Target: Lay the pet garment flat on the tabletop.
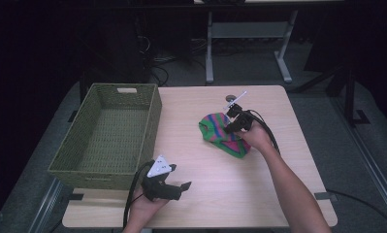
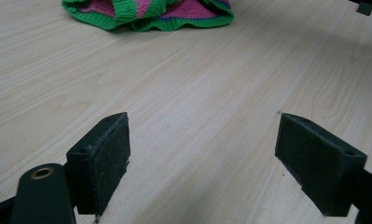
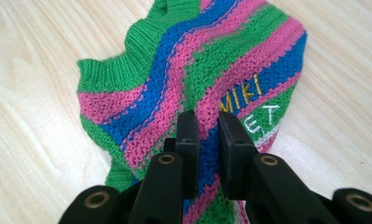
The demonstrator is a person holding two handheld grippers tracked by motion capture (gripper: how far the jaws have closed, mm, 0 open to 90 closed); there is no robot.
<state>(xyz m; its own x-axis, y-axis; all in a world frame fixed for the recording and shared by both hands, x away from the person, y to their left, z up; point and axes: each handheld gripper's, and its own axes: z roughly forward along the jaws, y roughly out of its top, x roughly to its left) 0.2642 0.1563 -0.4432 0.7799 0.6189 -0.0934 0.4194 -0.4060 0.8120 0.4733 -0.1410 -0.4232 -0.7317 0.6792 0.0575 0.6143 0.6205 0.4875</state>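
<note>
A green woven basket [image 1: 106, 136] fills the left of the frame on the counter [image 1: 278, 160], overhanging its left edge. The right claw [image 1: 234, 121] pinches a fold of the striped knitted garment [image 1: 220, 136] at centre right. The left claw [image 1: 179, 187], jaws wide apart, hovers low at the bottom, near the basket's corner. Bare counter lies between them and to the lower right.

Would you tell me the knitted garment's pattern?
Green, pink and blue stripes on the knitted garment; right gripper view.
</note>
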